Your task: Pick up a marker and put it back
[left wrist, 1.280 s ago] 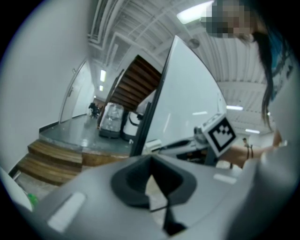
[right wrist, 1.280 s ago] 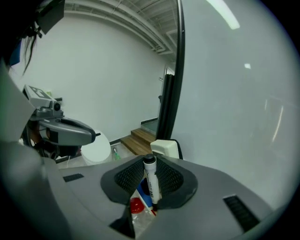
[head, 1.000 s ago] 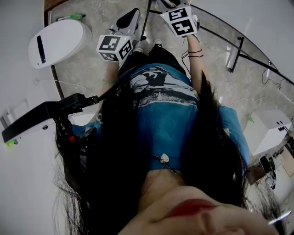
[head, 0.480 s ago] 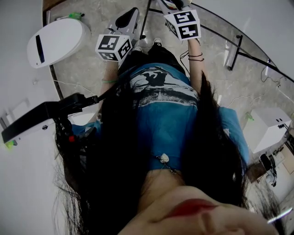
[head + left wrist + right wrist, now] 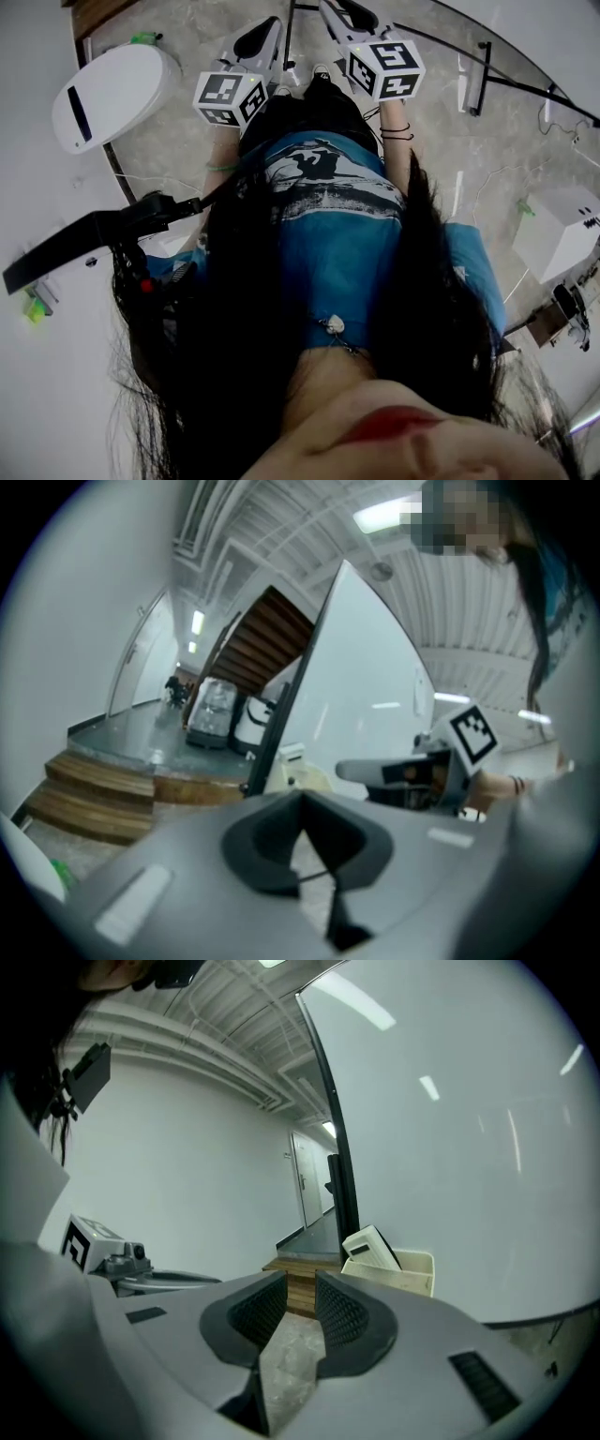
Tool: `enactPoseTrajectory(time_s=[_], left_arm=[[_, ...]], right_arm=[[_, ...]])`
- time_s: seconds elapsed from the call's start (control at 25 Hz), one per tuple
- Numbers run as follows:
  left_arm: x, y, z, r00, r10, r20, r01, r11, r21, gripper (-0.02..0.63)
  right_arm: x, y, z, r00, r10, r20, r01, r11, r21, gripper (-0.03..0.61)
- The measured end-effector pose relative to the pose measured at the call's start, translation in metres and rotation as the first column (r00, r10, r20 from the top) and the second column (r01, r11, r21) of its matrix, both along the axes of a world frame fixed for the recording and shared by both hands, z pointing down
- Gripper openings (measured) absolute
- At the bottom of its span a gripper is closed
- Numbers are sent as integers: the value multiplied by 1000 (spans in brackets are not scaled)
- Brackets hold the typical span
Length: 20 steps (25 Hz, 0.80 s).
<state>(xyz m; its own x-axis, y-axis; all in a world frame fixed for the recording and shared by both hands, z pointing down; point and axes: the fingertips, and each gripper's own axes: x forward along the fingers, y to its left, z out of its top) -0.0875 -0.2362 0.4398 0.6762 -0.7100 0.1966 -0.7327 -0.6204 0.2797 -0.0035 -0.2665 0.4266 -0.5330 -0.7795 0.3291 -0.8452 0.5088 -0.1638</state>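
Observation:
No marker shows in any view. In the head view both grippers are held out in front of the person in a blue shirt, above a grey stone floor. My left gripper (image 5: 262, 37) sits beyond its marker cube (image 5: 230, 97). In the left gripper view its jaws (image 5: 302, 799) meet at the tips with nothing between them. My right gripper (image 5: 342, 14) reaches past its cube (image 5: 384, 67). In the right gripper view its ribbed pads (image 5: 339, 1312) stand apart, and only floor and a wooden step show in the gap of the right gripper (image 5: 300, 1299).
A white oval device (image 5: 112, 89) lies at the left, with a small green object (image 5: 145, 37) beyond it. A glass panel with a black post (image 5: 483, 75) stands at the right, near a white box (image 5: 562, 230). Wooden steps (image 5: 84, 799) and a beige bin (image 5: 394, 1265) are ahead.
The right gripper has moved right and a little nearer in the head view. The left gripper has hardly moved. The view itself has shifted slightly.

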Motion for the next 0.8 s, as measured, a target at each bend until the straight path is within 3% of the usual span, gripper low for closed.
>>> enactPoseTrajectory(time_s=[0.36,0.68,0.8], left_arm=[[25,24,27,997,78,-11,-78,995,-55,0],[18,34,25,998,55,-15,-56,997,-58,0],[26,64,14,999,39,-10,-39,998,-41,0]], right_arm=[[15,45,24,990,69,124,-57,994,-97,92],[9,64,23,987,61,148,-44,993,-114,91],[19,96,13,987,47,153,-32,995,-99,84]])
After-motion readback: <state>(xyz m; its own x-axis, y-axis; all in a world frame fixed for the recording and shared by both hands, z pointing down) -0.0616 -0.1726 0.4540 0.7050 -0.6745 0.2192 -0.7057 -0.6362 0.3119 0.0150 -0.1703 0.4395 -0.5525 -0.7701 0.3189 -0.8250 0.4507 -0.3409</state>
